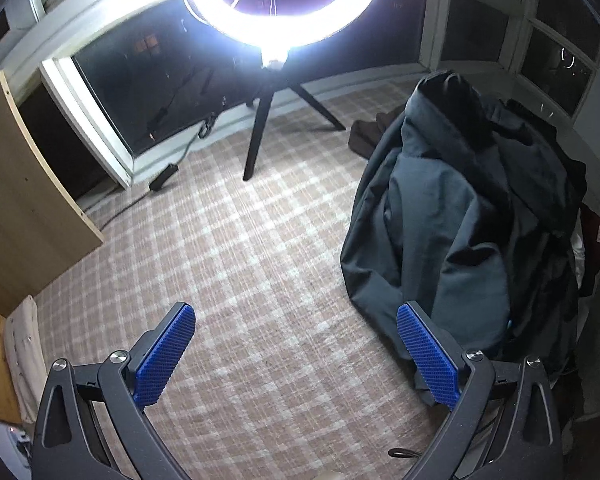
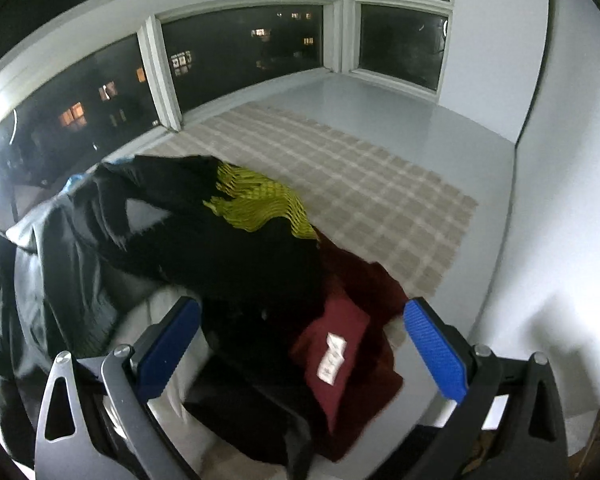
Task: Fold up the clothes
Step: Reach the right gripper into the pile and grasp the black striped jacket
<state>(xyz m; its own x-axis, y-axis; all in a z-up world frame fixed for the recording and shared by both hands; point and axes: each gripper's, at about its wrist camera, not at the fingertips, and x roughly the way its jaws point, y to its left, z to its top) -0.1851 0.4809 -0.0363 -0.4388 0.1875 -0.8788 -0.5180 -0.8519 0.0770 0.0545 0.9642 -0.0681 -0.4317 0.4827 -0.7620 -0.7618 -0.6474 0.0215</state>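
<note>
A heap of clothes lies on a checked beige rug (image 1: 236,248). In the left wrist view a dark grey jacket (image 1: 452,216) tops the heap at the right. My left gripper (image 1: 296,354) hovers open over bare rug, its right blue pad (image 1: 428,360) close beside the jacket's lower edge. In the right wrist view the heap shows a black garment (image 2: 220,240) with a yellow-green part (image 2: 260,200), a dark red garment (image 2: 340,356) with a white label, and a dark shiny jacket (image 2: 48,280). My right gripper (image 2: 300,350) stands open just above the red and black clothes, holding nothing.
A lit ring light (image 1: 288,4) on a black tripod (image 1: 260,128) stands at the far end of the rug. Its cable and a black box (image 1: 164,178) run along the window. A wooden board (image 1: 24,184) stands at the left. Grey floor (image 2: 412,120) and a white wall (image 2: 572,200) lie right of the rug.
</note>
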